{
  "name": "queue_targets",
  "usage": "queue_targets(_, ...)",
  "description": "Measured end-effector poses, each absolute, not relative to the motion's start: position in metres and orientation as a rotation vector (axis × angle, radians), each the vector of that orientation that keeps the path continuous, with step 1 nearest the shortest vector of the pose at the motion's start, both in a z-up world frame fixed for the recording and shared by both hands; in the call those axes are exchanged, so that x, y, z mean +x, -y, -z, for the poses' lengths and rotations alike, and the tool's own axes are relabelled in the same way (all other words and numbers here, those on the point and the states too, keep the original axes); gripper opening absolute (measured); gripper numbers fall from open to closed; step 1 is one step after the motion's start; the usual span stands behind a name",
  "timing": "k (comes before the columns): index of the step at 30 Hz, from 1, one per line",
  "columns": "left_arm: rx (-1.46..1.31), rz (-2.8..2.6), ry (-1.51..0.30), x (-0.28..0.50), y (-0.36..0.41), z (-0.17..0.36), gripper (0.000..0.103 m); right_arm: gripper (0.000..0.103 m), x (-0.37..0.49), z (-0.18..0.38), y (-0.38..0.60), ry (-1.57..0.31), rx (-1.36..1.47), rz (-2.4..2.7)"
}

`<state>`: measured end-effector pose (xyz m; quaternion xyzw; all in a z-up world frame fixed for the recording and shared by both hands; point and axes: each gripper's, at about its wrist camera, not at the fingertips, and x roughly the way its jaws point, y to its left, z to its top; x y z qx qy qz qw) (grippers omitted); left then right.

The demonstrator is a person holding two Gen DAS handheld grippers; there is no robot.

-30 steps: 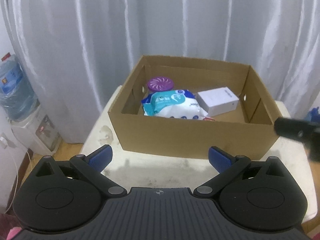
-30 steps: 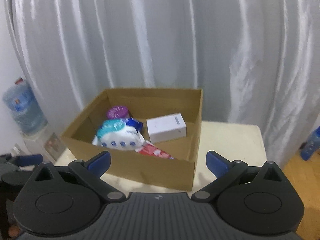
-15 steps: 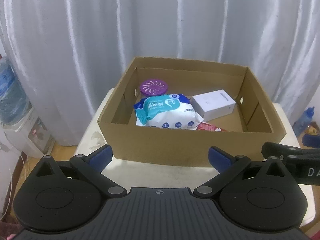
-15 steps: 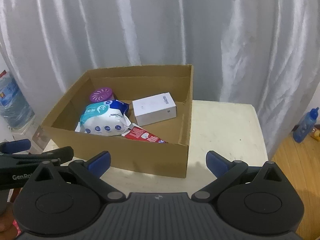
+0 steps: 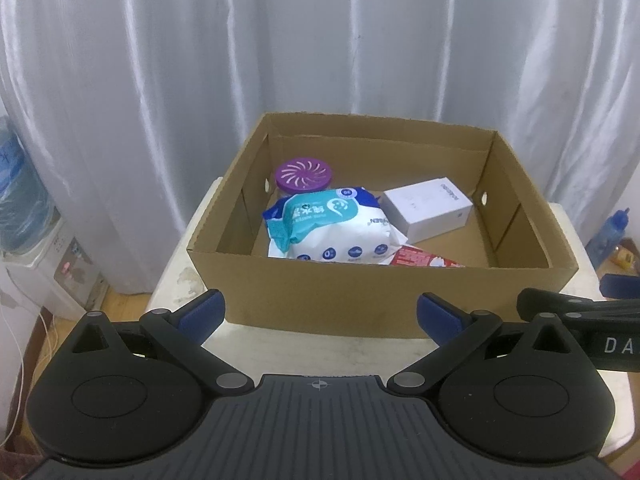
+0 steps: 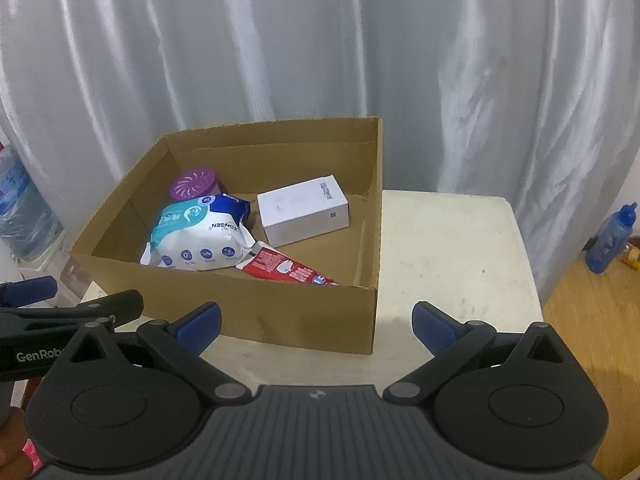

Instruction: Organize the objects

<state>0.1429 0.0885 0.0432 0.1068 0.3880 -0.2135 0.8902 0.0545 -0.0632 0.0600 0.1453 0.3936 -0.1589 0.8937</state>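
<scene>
Left gripper [image 5: 318, 314] and right gripper [image 6: 316, 322]: jaws spread wide, released, holding nothing. Cardboard box [image 5: 360, 292] sits on tabletop [image 6: 452, 264] just ahead of both, containing wipes pack [image 6: 200, 236], white carton [image 6: 302, 210], purple lid [image 5: 304, 176], red tube [image 6: 286, 270]. Bare tabletop ahead-right of right jaws.

White satin curtain [image 5: 320, 40] hangs in folds across the whole background. Water dispenser [image 5: 48, 268] at far left, carrying a blue-tinted water jug [image 5: 20, 196]. White cord [image 5: 18, 360] trails down near it. Blue bottle [image 6: 612, 240] stands on the wooden floor [image 6: 592, 320] at right.
</scene>
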Motion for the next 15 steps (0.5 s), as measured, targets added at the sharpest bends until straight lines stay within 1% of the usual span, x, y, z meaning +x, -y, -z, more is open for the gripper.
queue_targets(15, 0.213, 0.432, -0.812, 0.1449, -0.0872, -0.0413, 0.103, 0.103, 0.056, -0.059, 0.0629, -0.824, 0.316, 0.33)
